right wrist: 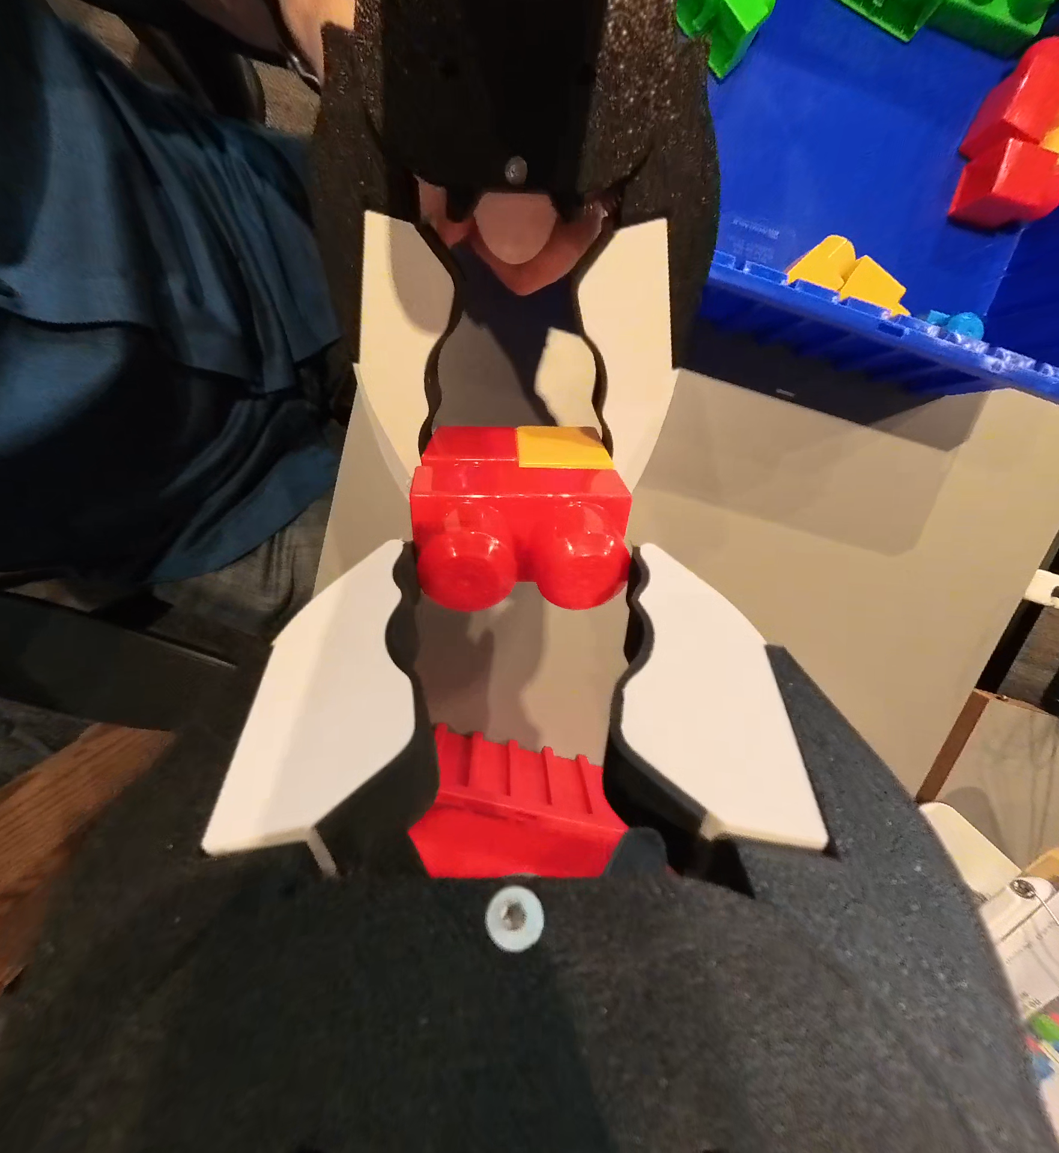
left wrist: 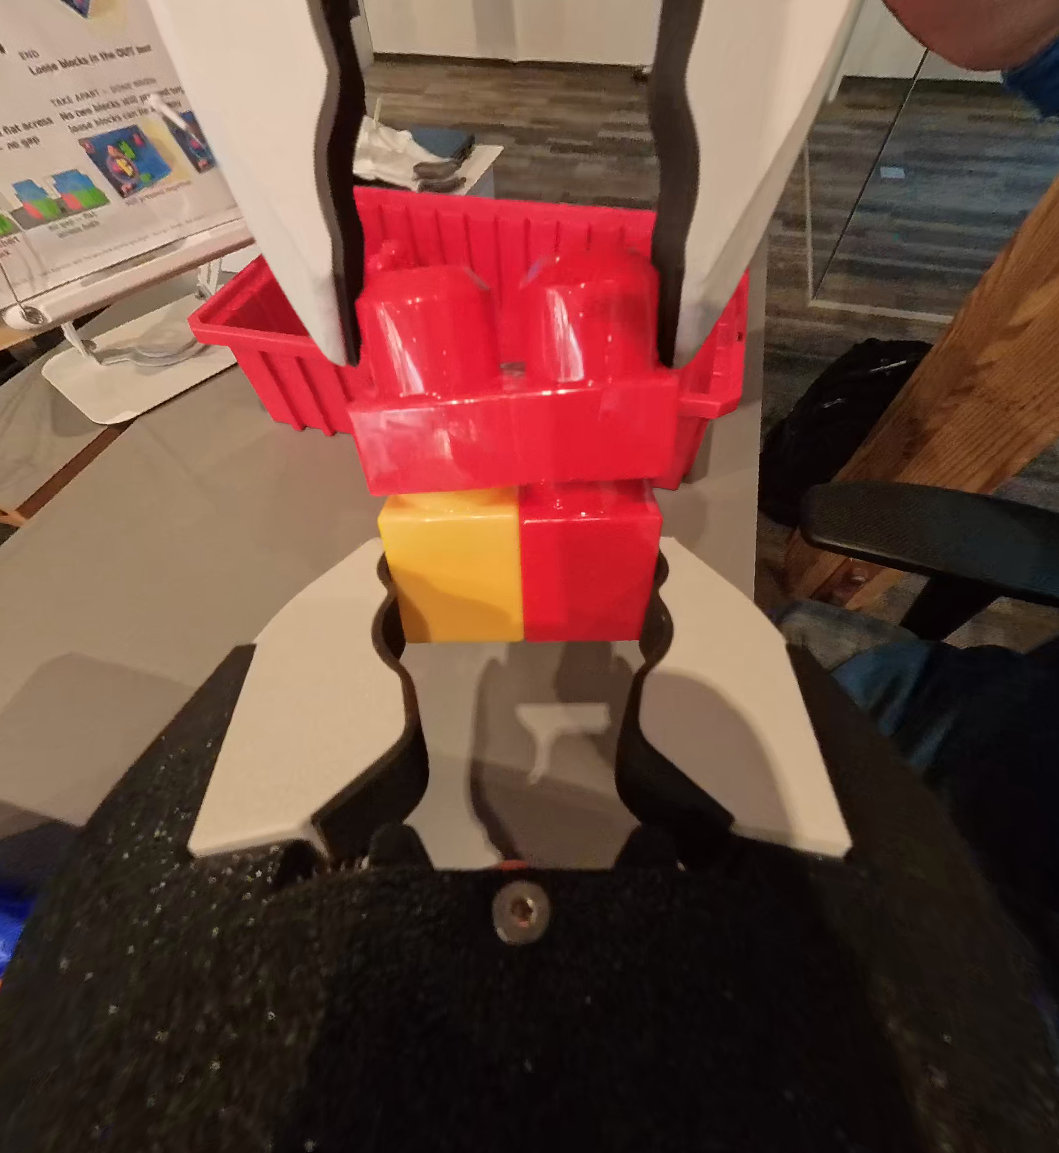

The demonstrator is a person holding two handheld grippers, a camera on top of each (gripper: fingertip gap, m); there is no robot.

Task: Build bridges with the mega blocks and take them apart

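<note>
A red two-stud block (left wrist: 514,437) lies across a yellow block (left wrist: 452,568) and a small red block (left wrist: 589,568), which stand side by side. The stack is held in the air above the grey table (left wrist: 171,549). My left gripper (left wrist: 522,564) is shut on the yellow and small red pair from their outer sides. My right gripper (left wrist: 508,359) comes in from above and is shut around the two studs of the top block. In the right wrist view my right gripper (right wrist: 520,555) clamps the red two-stud block (right wrist: 517,499). Behind it the left gripper (right wrist: 517,449) holds the yellow block (right wrist: 561,446) and the small red block (right wrist: 467,446).
A red bin (left wrist: 252,337) stands just behind the stack and shows under my right gripper (right wrist: 514,786). A blue bin (right wrist: 857,187) holds green, red and yellow blocks. An instruction sheet on a stand (left wrist: 77,156) is at the back left. A wooden beam (left wrist: 982,343) and a chair armrest (left wrist: 951,543) are to the right.
</note>
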